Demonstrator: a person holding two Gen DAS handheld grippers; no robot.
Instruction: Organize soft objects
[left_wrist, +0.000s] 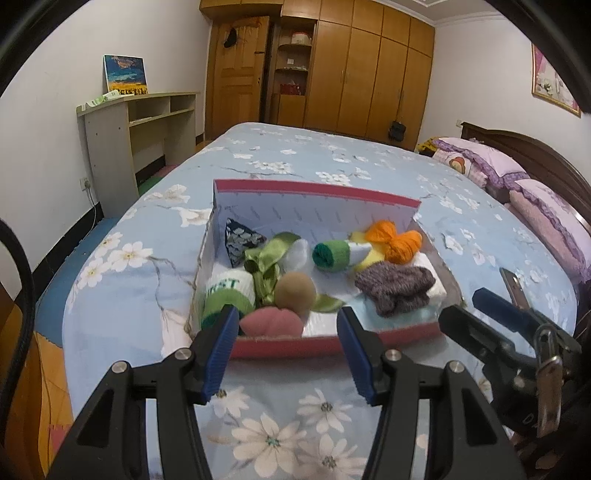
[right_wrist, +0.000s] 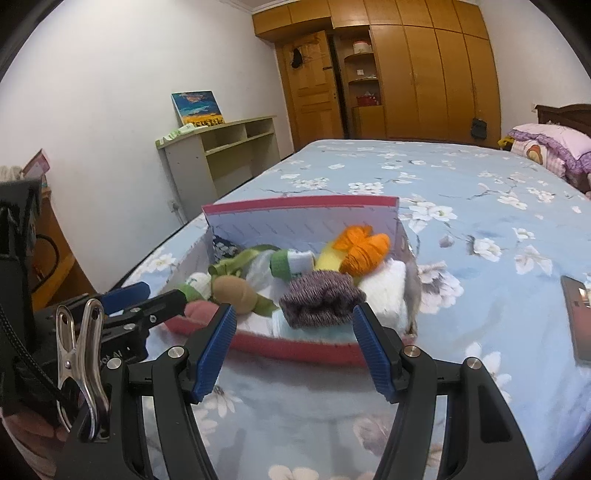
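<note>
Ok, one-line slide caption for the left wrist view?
Open left gripper facing a red box of soft items on the bed.

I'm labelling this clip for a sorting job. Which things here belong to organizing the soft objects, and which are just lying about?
Job:
red box
purple knit piece
orange yarn
tan ball
pink pouch

Lying about:
phone
pillows
painting

Even indoor light, soft shadows, slight blur, fisheye-bent edges, dark corners
</note>
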